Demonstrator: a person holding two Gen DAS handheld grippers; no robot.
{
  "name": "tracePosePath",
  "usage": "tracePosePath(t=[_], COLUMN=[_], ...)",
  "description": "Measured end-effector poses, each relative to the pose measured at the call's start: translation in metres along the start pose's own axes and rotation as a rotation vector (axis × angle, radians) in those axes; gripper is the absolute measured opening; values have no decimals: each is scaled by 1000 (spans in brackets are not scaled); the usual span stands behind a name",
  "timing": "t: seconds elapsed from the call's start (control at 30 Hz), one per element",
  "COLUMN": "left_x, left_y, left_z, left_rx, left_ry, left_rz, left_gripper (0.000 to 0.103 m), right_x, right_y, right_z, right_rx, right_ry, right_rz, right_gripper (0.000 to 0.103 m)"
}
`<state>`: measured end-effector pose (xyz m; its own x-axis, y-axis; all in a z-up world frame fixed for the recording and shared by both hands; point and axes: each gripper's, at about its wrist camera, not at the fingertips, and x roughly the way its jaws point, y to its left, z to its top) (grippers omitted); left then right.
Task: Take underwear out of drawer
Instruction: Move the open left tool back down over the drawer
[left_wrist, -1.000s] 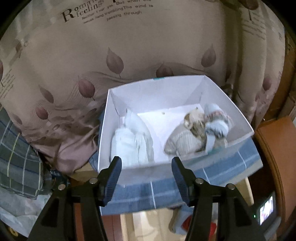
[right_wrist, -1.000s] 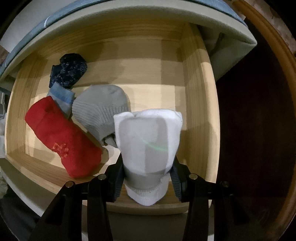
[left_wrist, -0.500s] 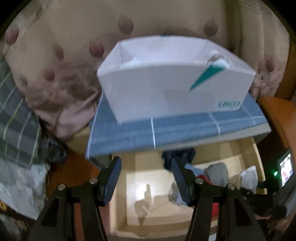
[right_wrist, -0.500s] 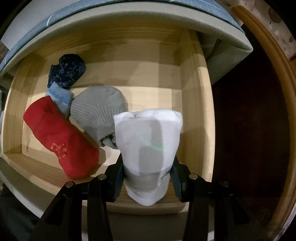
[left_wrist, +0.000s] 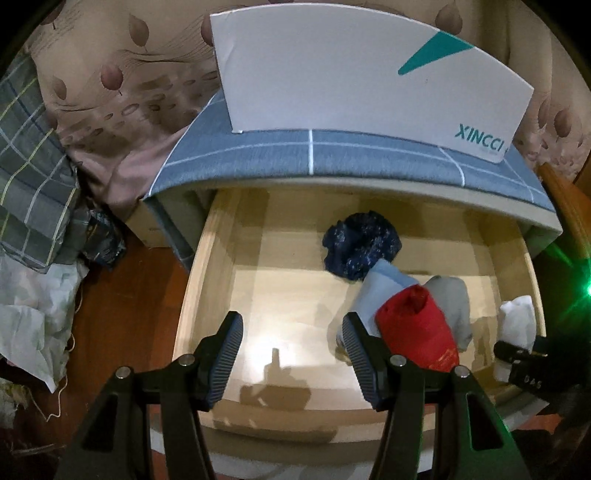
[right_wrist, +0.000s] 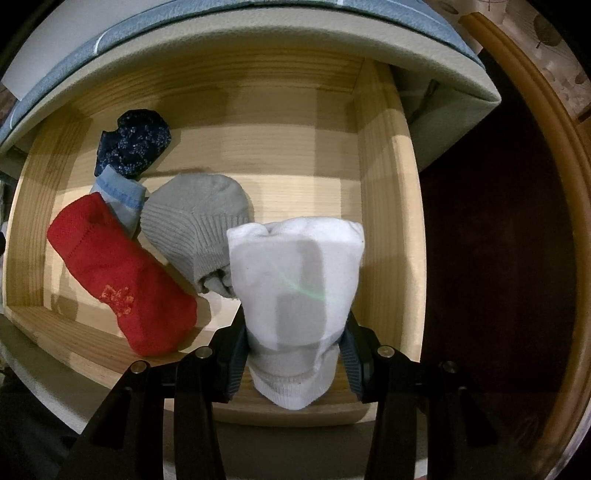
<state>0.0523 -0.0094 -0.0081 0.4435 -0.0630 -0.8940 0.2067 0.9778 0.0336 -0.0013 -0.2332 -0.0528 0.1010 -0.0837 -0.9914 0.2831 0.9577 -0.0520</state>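
My right tongs (right_wrist: 293, 354) are clamped on the white bundle (right_wrist: 295, 284) at the lower middle of the frame, over the drawer (right_wrist: 384, 206). My left tongs (left_wrist: 291, 354) hang apart above the drawer's bare left half. The red roll (right_wrist: 118, 277), grey roll (right_wrist: 195, 229) and navy bundle (right_wrist: 135, 147) lie left of centre.
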Motion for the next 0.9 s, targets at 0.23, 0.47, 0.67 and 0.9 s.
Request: tracePosePath(t=[0.23, 0.47, 0.67, 0.9], left_x=[1, 2, 0, -2], left_y=[4, 10, 15, 21], left_z=[-3, -4, -5, -5], left_rx=[-35, -64, -76, -98], left_ry=[-9, -16, -30, -36], left_rz=[-11, -13, -14, -28], left_gripper=[58, 58, 58, 58], right_x=[0, -1, -5, -11], right_y=[-1, -2, 0, -1], right_z=[1, 1, -2, -5], right_rx=[7, 10, 0, 0], right_ry=[1, -3, -30, -69], right_rz=[1, -4, -10, 28], right_gripper=[41, 41, 41, 41])
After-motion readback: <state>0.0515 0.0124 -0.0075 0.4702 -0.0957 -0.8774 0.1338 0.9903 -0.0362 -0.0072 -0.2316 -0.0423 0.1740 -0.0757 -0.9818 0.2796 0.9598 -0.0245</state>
